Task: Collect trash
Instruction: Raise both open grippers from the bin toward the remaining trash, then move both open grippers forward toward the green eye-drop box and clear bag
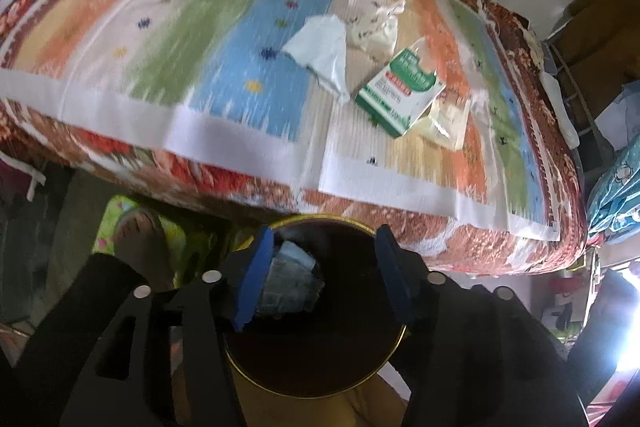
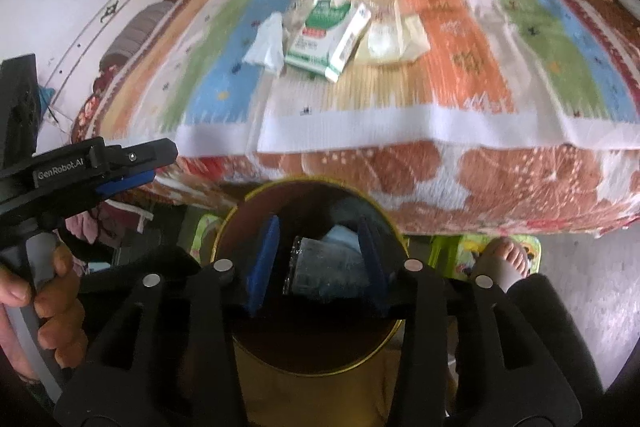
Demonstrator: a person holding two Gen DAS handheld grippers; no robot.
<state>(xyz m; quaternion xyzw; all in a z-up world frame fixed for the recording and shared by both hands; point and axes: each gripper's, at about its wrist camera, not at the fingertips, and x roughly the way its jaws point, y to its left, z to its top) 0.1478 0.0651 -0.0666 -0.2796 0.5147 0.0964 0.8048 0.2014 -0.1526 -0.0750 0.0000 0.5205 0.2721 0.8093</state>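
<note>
Dark inside and gold-rimmed, the round metal bin (image 2: 308, 351) stands on the floor against the near edge of the bed (image 1: 248, 143), and crumpled clear and pale-blue wrappers (image 2: 324, 267) already lie in it. Both tools hang over its mouth with jaws apart and nothing pressed between the blue pads: the left tool (image 1: 320, 279) and the right tool (image 2: 316, 267).

Waiting near the middle of the striped bedcover are a white crumpled tissue (image 1: 320, 55), a green-and-white cardboard carton (image 1: 396, 95), a clear plastic bag (image 1: 376, 23) and a cream plastic packet (image 1: 444, 127) tucked against the carton.

I judge the risks to be these: thin plastic slipping from a shallow pinch, the carton dragging the packet along, or a tool knocking the bin rim so it tips near the person's sandalled foot (image 2: 508, 259).

"GenRobot.AI" reads on the left tool in the right wrist view; the carton's print is too blurred to read.
</note>
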